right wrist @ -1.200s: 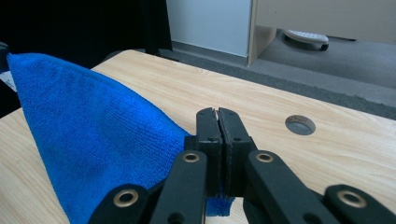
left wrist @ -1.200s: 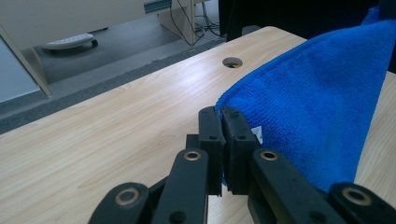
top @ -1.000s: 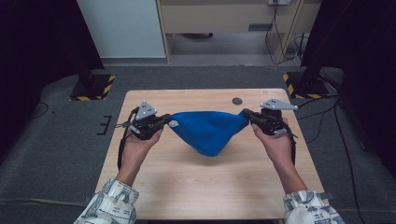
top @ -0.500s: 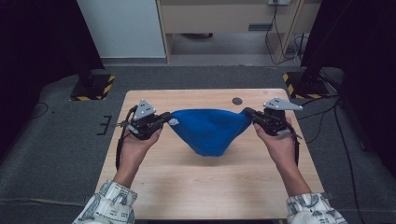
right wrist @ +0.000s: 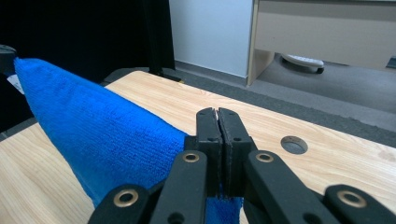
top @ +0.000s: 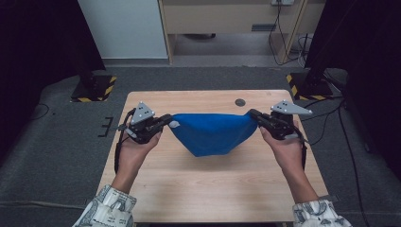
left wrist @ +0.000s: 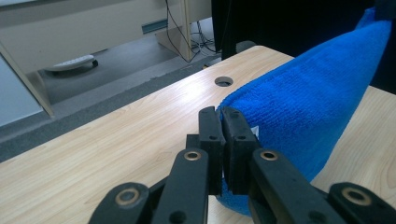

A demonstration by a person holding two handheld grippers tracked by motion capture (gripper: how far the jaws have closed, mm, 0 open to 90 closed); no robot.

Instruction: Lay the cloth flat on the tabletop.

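A blue terry cloth (top: 210, 133) hangs stretched between my two grippers above the wooden table (top: 189, 184), sagging to a point in the middle. My left gripper (top: 166, 120) is shut on the cloth's left corner, beside a small white tag. My right gripper (top: 253, 115) is shut on the right corner. In the left gripper view the jaws pinch the cloth (left wrist: 303, 102) at its near edge, and the gripper (left wrist: 223, 114) points toward the table's far side. In the right gripper view the cloth (right wrist: 102, 135) runs off to the left from the closed gripper (right wrist: 216, 114).
A round cable hole (top: 240, 102) sits in the table near its far edge. Dark stands with yellow-black striped bases (top: 94, 89) flank the table on grey carpet. A pale cabinet (top: 222, 19) stands beyond.
Both grippers have lifted slightly and drawn a little farther apart, pulling the cloth's top edge straighter. The cloth stays held at both corners.
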